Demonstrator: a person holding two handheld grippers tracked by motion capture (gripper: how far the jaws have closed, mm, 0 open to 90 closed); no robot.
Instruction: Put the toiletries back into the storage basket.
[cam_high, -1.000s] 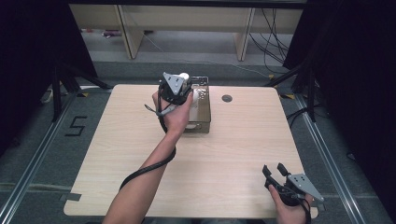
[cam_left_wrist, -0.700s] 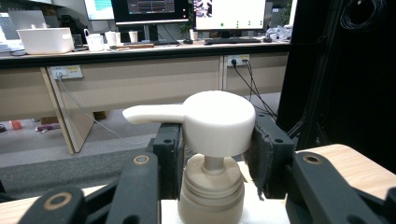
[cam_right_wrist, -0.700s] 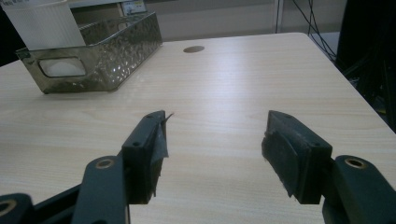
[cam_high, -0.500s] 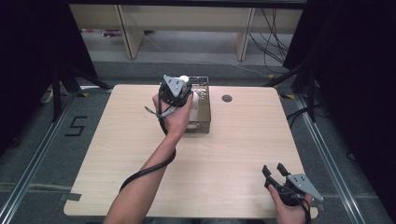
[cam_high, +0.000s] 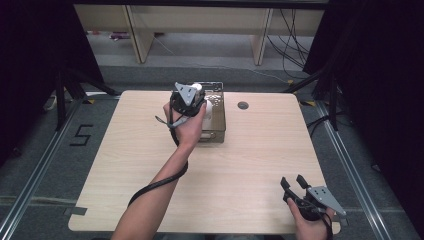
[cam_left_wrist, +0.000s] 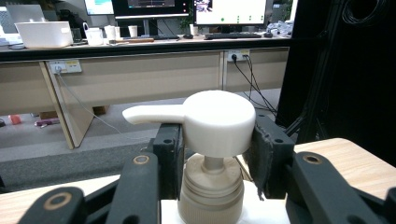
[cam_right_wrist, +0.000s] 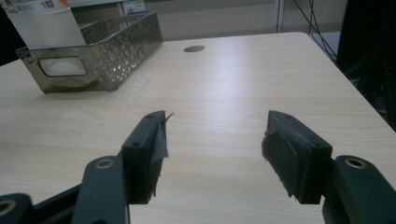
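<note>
Clearly the left gripper (cam_left_wrist: 212, 154) is pinching a pump bottle (cam_left_wrist: 212, 186): its black pads press on either side of the smooth, cream-white pump head (cam_left_wrist: 217, 121), a rounded disc with a flat spout pointing left in the left gripper view. Below the head a thin stem runs into a ribbed beige collar, and the white shoulder of the bottle shows beneath.

From above, the left gripper (cam_high: 187, 97) sits over the near-left end of a basket (cam_high: 216, 131), a rectangular bin of dimpled, smoky translucent plastic with a cut-out handle in its end wall; the bottle stands upright in it. The left forearm reaches diagonally across the pale wood-grain table (cam_high: 125, 165), hand wrapped round the gripper body, grey three-cornered plate on top, cable trailing along the arm.

The right gripper (cam_high: 296, 184) rests at the table's near-right corner, held low in the right hand, jaws spread wide with nothing between them; frayed dark padding lines the pads (cam_right_wrist: 282, 156).

A "5" (cam_high: 81, 135) is marked on the floor left of the table. The bottle's label print is too small to read.
</note>
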